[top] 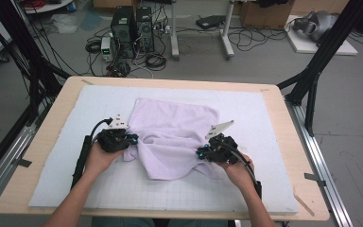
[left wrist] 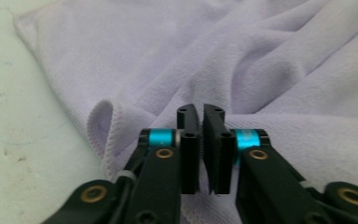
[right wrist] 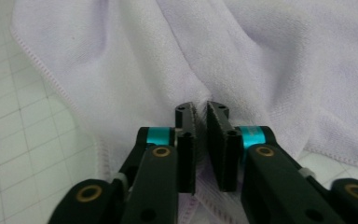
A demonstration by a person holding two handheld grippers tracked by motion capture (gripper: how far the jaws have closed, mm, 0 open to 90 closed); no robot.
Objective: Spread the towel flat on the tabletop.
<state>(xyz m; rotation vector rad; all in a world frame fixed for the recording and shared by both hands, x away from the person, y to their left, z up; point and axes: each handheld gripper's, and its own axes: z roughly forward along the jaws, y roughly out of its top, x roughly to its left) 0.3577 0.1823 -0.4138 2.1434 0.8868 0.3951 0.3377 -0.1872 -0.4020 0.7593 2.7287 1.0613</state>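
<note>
A lavender towel (top: 175,127) lies rumpled and partly folded in the middle of the white mat. My left gripper (top: 131,140) sits at the towel's left edge, and my right gripper (top: 200,153) at its near right edge. In the left gripper view the jaws of the left gripper (left wrist: 201,112) stand a narrow slit apart above the towel (left wrist: 242,56), with no cloth pinched. In the right gripper view the right gripper (right wrist: 200,108) shows a slightly wider gap. A ridge of the towel (right wrist: 121,70) runs up to its tips, but the pads do not press on it.
The white gridded mat (top: 274,142) covers a wooden table (top: 47,142) with a bare rim all round. Black frame poles (top: 321,61) stand at the table's back corners. Computer towers (top: 132,28) and cables sit on the floor beyond.
</note>
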